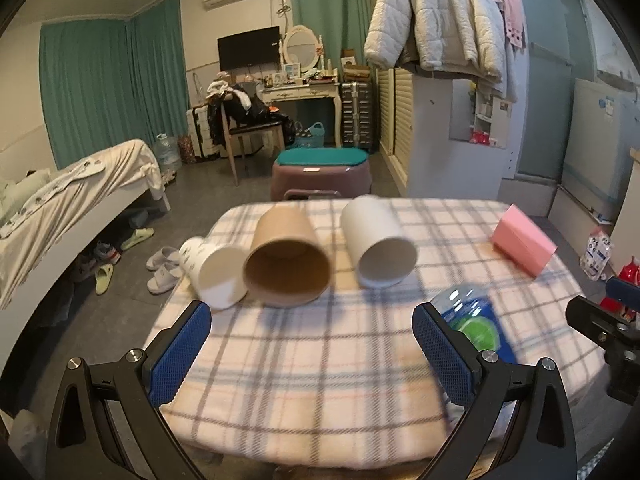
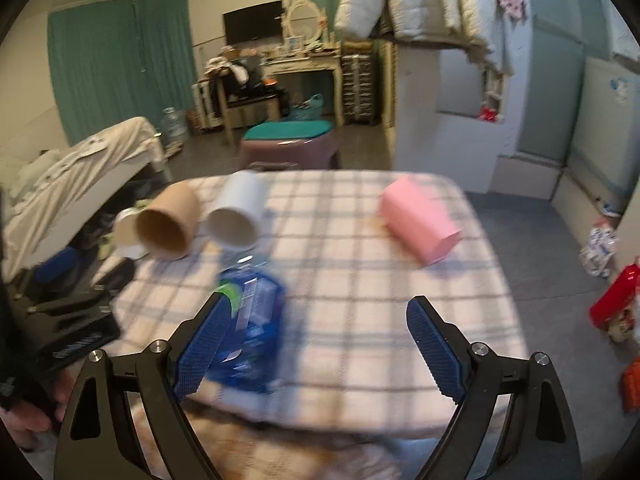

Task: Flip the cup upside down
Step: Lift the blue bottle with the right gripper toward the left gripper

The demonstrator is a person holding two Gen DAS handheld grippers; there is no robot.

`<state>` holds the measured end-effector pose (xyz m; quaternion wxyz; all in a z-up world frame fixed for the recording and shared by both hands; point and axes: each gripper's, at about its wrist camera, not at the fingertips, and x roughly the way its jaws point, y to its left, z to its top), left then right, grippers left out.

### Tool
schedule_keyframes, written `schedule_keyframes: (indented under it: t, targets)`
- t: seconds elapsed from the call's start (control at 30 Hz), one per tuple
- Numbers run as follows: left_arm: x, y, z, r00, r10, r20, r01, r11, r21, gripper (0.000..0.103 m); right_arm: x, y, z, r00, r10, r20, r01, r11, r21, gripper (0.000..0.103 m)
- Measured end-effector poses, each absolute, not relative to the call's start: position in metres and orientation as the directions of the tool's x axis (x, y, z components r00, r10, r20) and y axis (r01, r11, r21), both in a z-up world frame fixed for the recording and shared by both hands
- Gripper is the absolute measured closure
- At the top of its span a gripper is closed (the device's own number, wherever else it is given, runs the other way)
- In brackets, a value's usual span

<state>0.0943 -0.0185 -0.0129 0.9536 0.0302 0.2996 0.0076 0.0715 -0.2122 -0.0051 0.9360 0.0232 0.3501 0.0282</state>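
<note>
Both my left gripper (image 1: pixel 312 344) and right gripper (image 2: pixel 316 340) hang with jaws apart, empty. Ahead, the brown cup (image 1: pixel 287 262) lies sideways; it looks light and crushable, so I'd pinch its wall gently.

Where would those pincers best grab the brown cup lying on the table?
Probably across its round wall, near the middle. The brown cup lies on its side with its open mouth toward the left gripper, which is open. A white cup crowds one side, so coming down from above looks easiest.

The blue packet (image 2: pixel 250 328) is motion-blurred, its label unreadable, and the left claw (image 1: pixel 312 354) partly hides it.
</note>
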Motion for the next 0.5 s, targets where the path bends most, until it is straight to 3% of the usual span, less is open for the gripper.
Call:
schedule_keyframes:
  t: [0.17, 0.5]
  targets:
    - [0.106, -0.043, -0.004, 0.809, 0.014, -0.588, 0.041, 0.996, 0.080, 0.000, 0.084, -0.242, -0.003, 0.761, 0.013, -0.649, 0.018, 0.999, 0.040, 0.013]
    - [0.143, -0.090, -0.023, 0.699, 0.000, -0.715, 0.068, 0.996, 0.065, 0.000, 0.100, -0.282, -0.019, 0.755, -0.062, -0.653, 0.075, 0.997, -0.008, 0.013]
